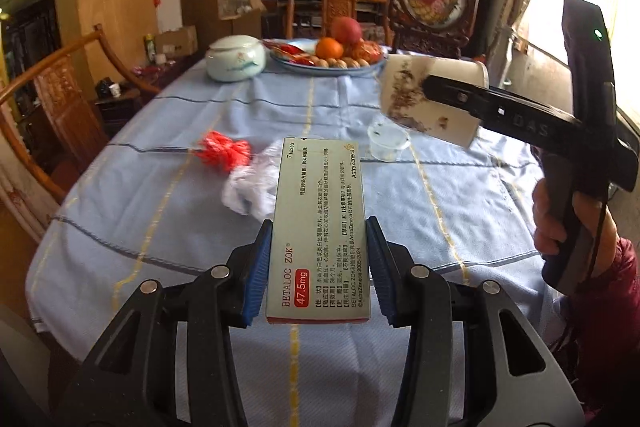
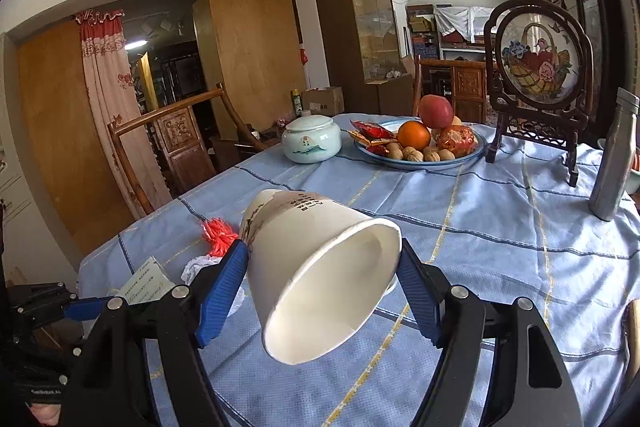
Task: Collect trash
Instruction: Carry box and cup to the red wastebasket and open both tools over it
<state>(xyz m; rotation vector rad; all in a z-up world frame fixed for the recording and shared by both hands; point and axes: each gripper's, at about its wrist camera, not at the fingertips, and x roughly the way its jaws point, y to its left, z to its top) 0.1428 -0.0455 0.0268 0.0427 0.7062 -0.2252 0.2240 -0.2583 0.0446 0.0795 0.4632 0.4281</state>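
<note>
Left wrist view: ribbed blue jaws pinch a flat cardboard medicine box (image 1: 318, 231); right jaws clamp a tapered paper cup (image 2: 320, 275).

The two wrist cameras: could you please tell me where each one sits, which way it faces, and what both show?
Left wrist: sits on the left gripper, looking down the table at the pill box in its jaws; the right gripper and hand show.
Right wrist: sits on the right gripper, facing the paper cup it holds; the left gripper shows at lower left.
Shared: fruit plate, jar, red netting.
</note>
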